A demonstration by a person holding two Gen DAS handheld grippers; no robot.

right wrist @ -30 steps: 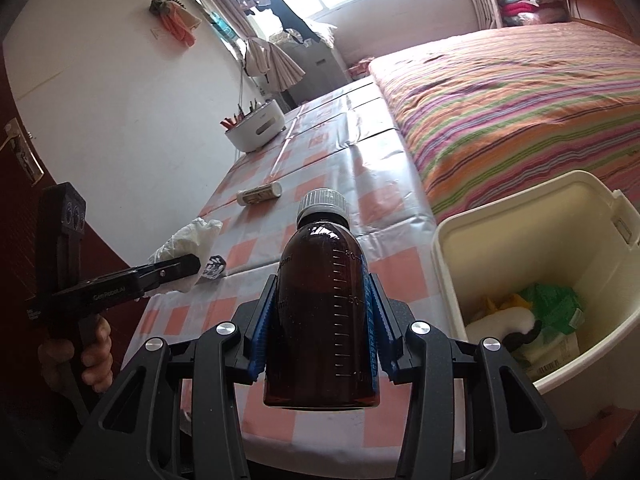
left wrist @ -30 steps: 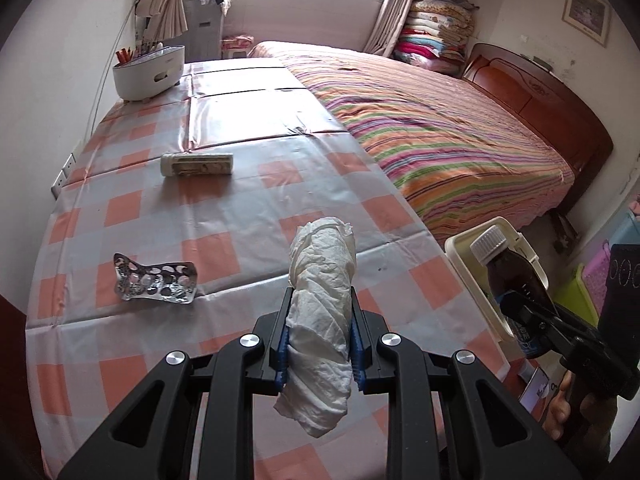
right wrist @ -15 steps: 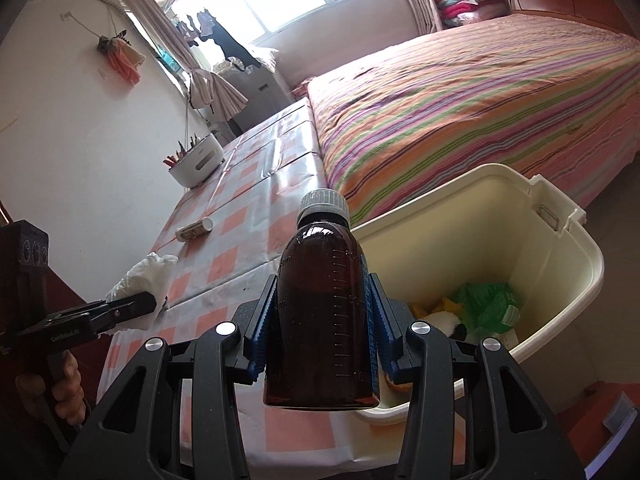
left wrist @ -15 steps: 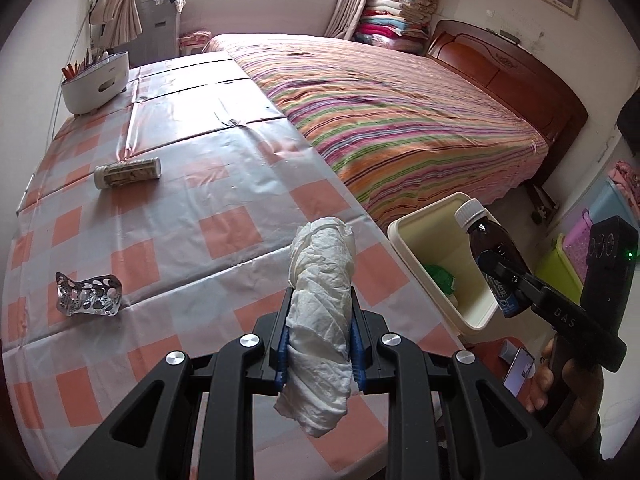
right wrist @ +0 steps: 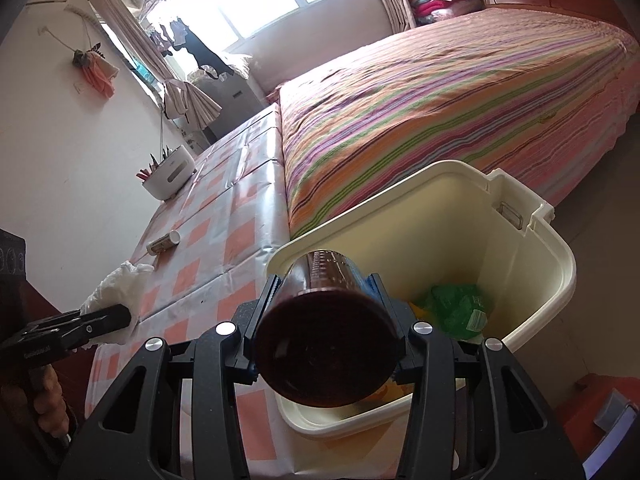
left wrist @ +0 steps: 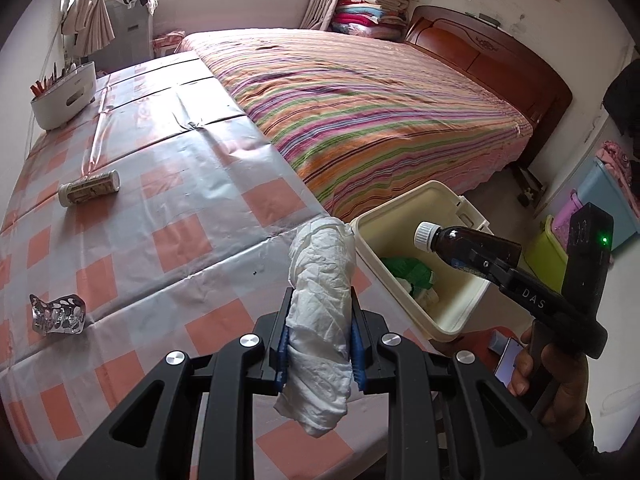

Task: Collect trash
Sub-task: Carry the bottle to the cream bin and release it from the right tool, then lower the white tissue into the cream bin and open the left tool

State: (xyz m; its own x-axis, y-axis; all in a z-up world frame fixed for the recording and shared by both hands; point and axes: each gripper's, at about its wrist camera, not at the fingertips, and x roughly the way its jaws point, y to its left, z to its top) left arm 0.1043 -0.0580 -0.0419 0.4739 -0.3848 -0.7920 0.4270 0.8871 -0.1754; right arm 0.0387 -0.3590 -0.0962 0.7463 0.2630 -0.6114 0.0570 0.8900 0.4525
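Right wrist: bin [right wrist: 560,280] holds green wrapper [right wrist: 460,308].

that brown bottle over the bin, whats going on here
A person is clearing trash off a checkered table with two tools. The right hand-held gripper is clamped on a brown bottle with a white cap, holding it tipped over the open cream bin, which already holds green wrapping. The left hand-held gripper grips a crumpled white tissue above the table edge. A blister pack and a small tube lie on the table.
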